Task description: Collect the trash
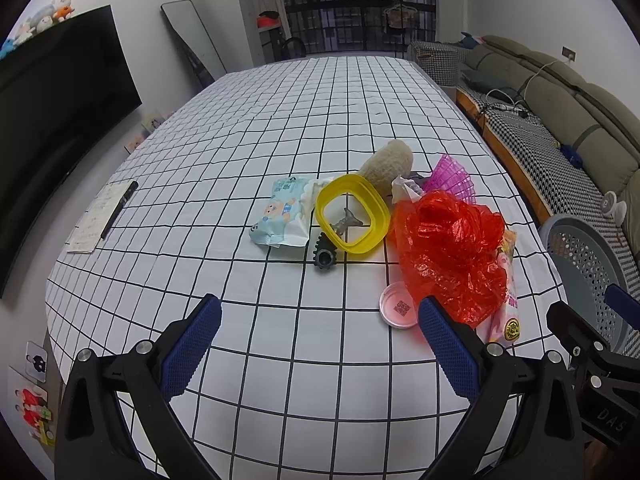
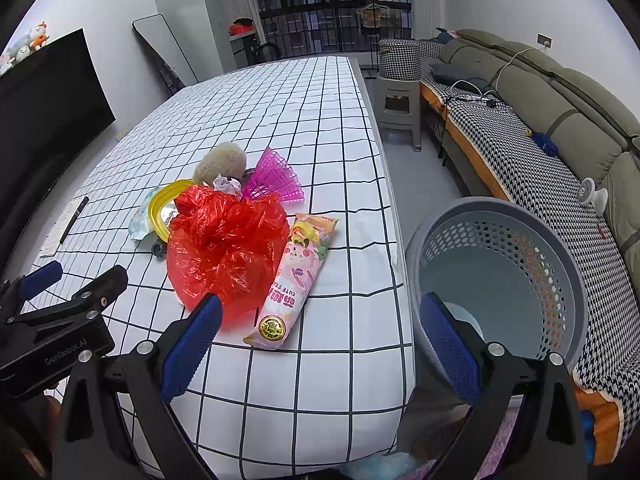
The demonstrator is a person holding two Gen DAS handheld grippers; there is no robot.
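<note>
Trash lies in a heap on the checked tablecloth [image 1: 280, 128]: a crumpled red plastic bag [image 1: 452, 248] [image 2: 226, 248], a pink snack wrapper [image 2: 296, 276] [image 1: 506, 312], a blue wet-wipe pack [image 1: 280, 216], a yellow ring-shaped lid [image 1: 352, 214] [image 2: 164, 206], a small pink round lid [image 1: 398, 305], a black ribbed piece [image 1: 325, 255], a pink mesh piece [image 2: 274, 178] [image 1: 452, 178], crumpled paper [image 2: 226, 184] and a beige fuzzy lump [image 1: 386, 166] [image 2: 220, 166]. My left gripper [image 1: 320, 344] is open, near the bag's front. My right gripper [image 2: 320, 344] is open over the table's right edge, beside a grey perforated basket [image 2: 500, 220] [image 1: 580, 256].
A notepad with a black pen [image 1: 118, 210] lies at the table's left. A sofa [image 2: 560, 112] runs along the right wall, a grey stool [image 2: 398, 108] stands beyond the table corner, and a dark TV [image 1: 52, 100] is on the left.
</note>
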